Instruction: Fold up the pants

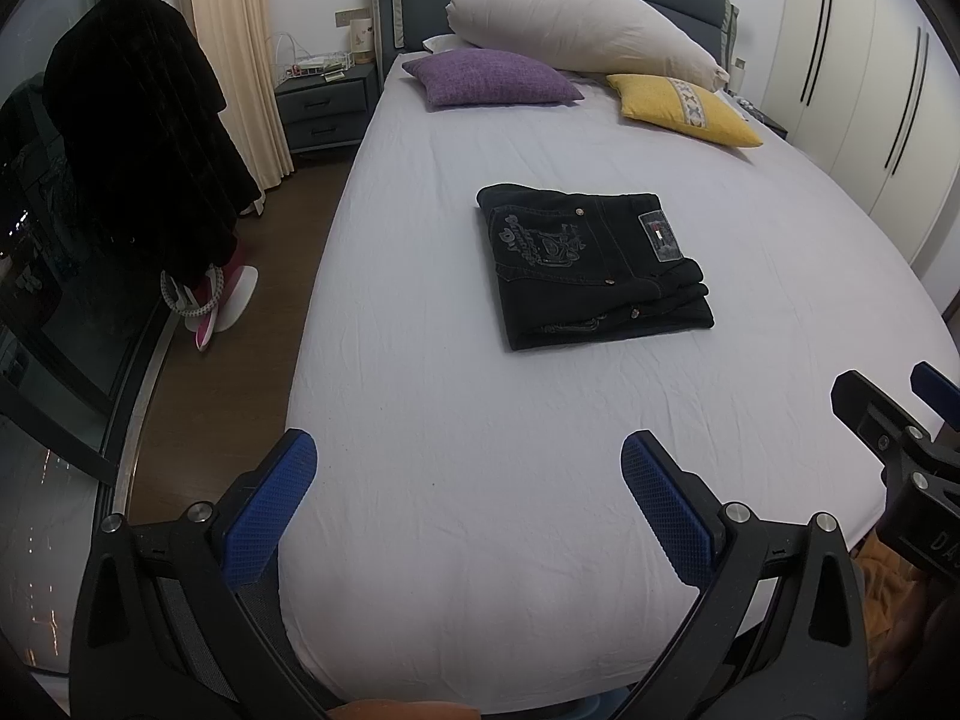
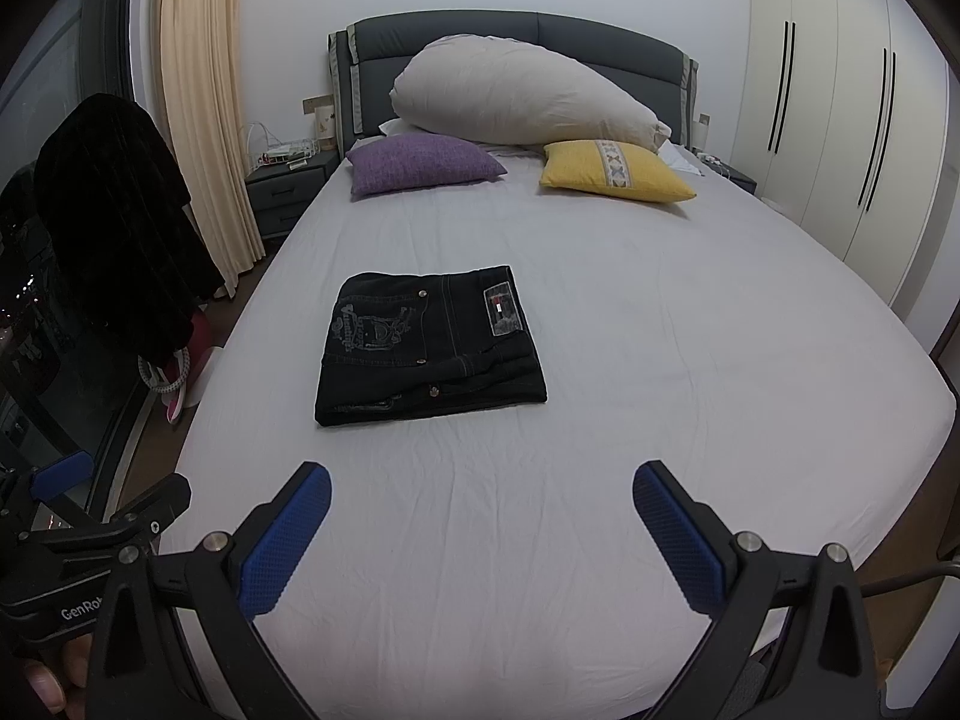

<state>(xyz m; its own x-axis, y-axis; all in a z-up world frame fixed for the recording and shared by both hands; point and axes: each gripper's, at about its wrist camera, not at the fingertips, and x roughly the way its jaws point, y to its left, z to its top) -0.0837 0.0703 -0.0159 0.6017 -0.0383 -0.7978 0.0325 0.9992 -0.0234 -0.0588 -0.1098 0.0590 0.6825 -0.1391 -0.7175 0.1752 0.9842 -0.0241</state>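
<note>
Landmark for all positions: the black pants [image 1: 594, 267], lying folded into a compact rectangular bundle on the pale sheet of the bed [image 1: 420, 420], about mid-mattress, with the brand patch and embroidered back pocket facing up.

Left of the pants, off the bed edge, a dark garment [image 1: 138, 138] hangs by the window, with a nightstand [image 1: 321, 105] beyond it. Behind the pants, toward the headboard, lie a purple cushion [image 1: 489, 78], a large cream pillow [image 1: 576, 24] and a yellow cushion [image 1: 684, 108]. Right of the pants stands a wardrobe [image 1: 870, 90].

Left gripper [image 1: 468, 480]: jaws spread wide, nothing between the blue pads, held near the foot of the bed, well short of the pants. Right gripper [image 2: 480, 510]: likewise spread and empty, also at the foot end, well apart from the pants, which lie ahead and slightly to its left.

Assessment: the folds appear complete; layered edges are stacked at the near side and the bundle looks tidy. The step in hand seems to be release and withdrawal. The next move, if any, calls only for a check that the near edges sit flush, or a light pat to flatten the stack without disturbing it.
</note>
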